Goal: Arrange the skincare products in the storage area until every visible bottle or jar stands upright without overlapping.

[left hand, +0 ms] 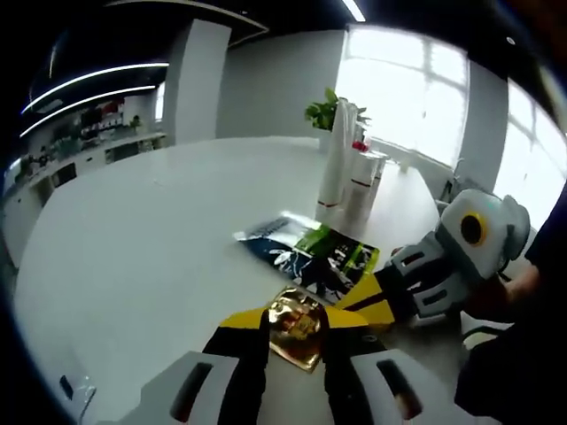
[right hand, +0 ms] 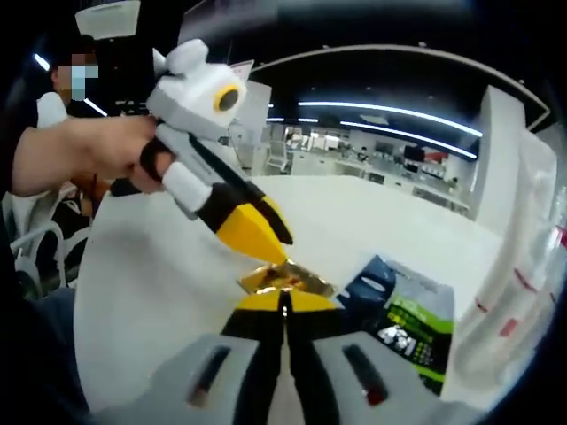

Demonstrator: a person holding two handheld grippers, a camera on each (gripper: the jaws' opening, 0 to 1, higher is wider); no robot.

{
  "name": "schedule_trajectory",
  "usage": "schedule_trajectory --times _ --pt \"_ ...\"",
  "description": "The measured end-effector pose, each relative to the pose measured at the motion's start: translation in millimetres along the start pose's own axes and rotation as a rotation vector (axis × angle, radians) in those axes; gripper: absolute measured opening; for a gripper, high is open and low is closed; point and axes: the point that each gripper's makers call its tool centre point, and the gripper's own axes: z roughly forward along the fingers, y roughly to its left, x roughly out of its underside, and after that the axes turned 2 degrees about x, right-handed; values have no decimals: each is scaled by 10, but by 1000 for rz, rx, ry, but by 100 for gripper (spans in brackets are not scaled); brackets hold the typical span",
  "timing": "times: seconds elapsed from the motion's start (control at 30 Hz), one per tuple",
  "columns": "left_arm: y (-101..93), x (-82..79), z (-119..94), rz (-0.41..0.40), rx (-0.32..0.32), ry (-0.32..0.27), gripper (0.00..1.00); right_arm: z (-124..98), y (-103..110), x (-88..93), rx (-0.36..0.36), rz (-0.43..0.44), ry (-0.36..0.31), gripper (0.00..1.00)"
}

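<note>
A crumpled gold sachet sits between the yellow-tipped jaws of my left gripper, which close on its two sides. In the right gripper view the left gripper, held by a hand, points down onto the same sachet. My right gripper has its jaws pressed together, tips at the sachet's near edge. I cannot tell whether they pinch it. From the right, the right gripper reaches in beside the sachet. Two tall white tubes stand upright on the white table.
A dark flat packet with green print lies just beyond the sachet, also seen as the dark packet. A potted plant stands behind the tubes. White tubes rise at the right. A person sits to the left.
</note>
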Motion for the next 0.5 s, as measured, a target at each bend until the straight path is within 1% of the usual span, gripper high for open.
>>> schedule_trajectory --times 0.07,0.2,0.33,0.4,0.5 --pt "-8 -4 -16 -24 -3 -9 27 -17 0 -24 -1 -1 -8 3" --pt "-24 -26 -57 -42 -14 -43 40 -29 18 -25 -12 16 -7 5" --pt "-25 -27 -129 -62 -20 -65 45 -63 37 -68 -11 26 -26 6" --pt "-24 -25 -178 -81 -28 -77 50 -75 45 -101 -12 39 -37 7" --pt "-5 -18 -270 -101 -46 -106 51 -68 72 -123 -24 49 -43 10"
